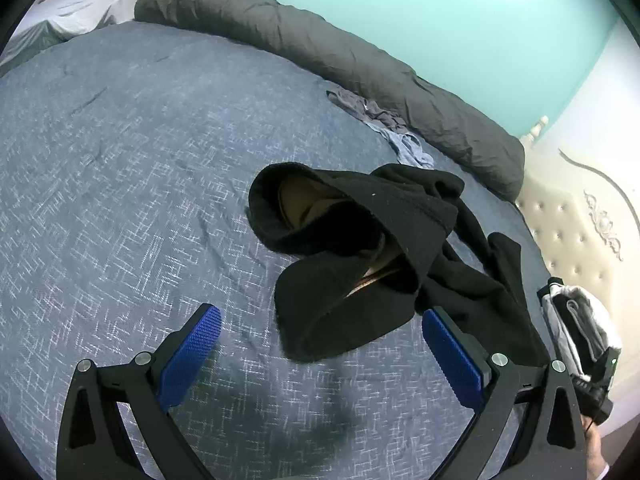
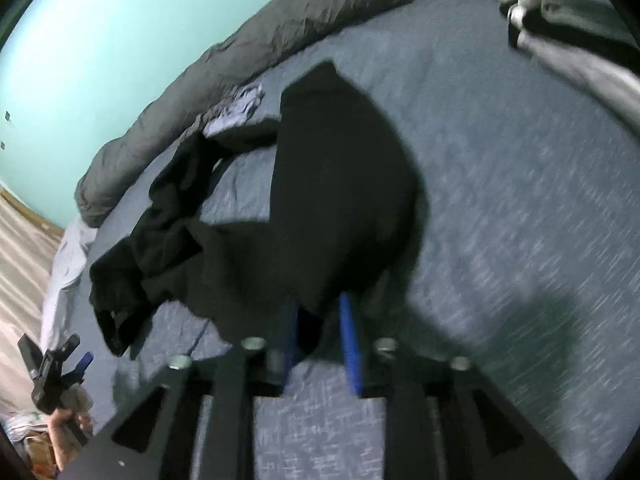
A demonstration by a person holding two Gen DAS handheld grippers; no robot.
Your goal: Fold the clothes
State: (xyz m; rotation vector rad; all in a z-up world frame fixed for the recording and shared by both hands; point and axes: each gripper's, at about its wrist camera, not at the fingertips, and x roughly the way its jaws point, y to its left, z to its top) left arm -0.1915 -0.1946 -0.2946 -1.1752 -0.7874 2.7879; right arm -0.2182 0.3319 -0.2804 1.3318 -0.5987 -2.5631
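Note:
A crumpled black garment (image 1: 360, 240) with a brownish inner side lies on the blue patterned bed cover (image 1: 120, 180). My left gripper (image 1: 322, 314) hovers open just in front of it, its blue pads (image 1: 192, 356) wide apart and empty. In the blurred right wrist view the same black garment (image 2: 332, 184) spreads ahead, and its near edge drapes over the tips of my right gripper (image 2: 317, 304). The blue pads (image 2: 350, 340) stand a little apart with cloth between them, and I see no pinch. The left gripper (image 2: 60, 364) shows at the lower left, held by a hand (image 2: 64, 420).
A rolled dark grey duvet (image 1: 320, 52) runs along the teal wall. A small blue-grey garment (image 1: 384, 128) lies beside it. Folded white and grey clothes (image 1: 576, 320) are stacked near the cream tufted headboard (image 1: 580, 220), and the same stack (image 2: 580, 20) shows in the right wrist view.

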